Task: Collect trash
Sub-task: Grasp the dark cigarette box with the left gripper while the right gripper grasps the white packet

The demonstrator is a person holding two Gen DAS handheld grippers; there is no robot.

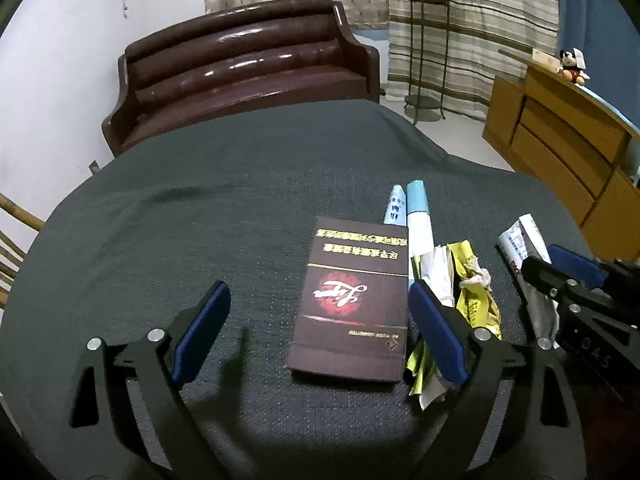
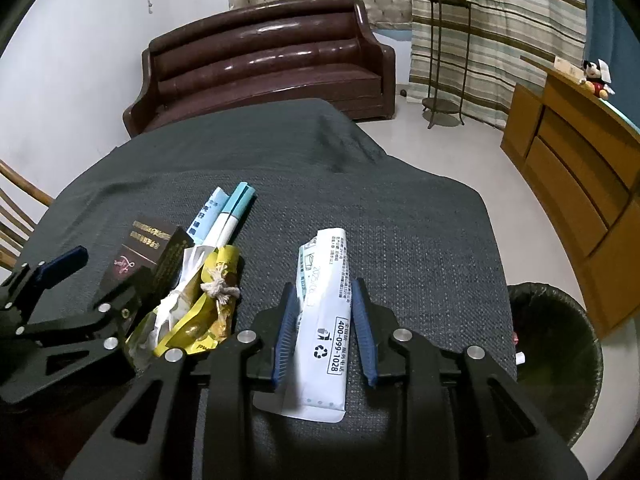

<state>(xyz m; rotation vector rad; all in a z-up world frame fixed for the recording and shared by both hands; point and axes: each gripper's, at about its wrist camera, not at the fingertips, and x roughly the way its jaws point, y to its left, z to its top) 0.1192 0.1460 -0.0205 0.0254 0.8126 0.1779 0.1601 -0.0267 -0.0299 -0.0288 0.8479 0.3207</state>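
Observation:
A dark maroon cigarette box (image 1: pixel 354 300) lies flat on the grey tablecloth (image 1: pixel 200 200) between the blue pads of my open left gripper (image 1: pixel 320 300). A crumpled yellow wrapper (image 1: pixel 474 292) lies against its right finger. A white and blue tube box (image 1: pixel 420 220) lies beyond. My right gripper (image 2: pixel 326 320) is closed around a white printed wrapper (image 2: pixel 324 320) that lies on the cloth, its pads touching both sides. The yellow wrapper (image 2: pixel 200 316), the box (image 2: pixel 140 256) and the left gripper (image 2: pixel 64 280) show at the left of the right wrist view.
A black-lined trash bin (image 2: pixel 556 360) stands on the floor right of the table. A brown leather sofa (image 1: pixel 240 68) is behind the table, a wooden cabinet (image 1: pixel 560 152) and a plant stand (image 1: pixel 428 40) to the right. A wooden chair (image 1: pixel 12 248) is at the left.

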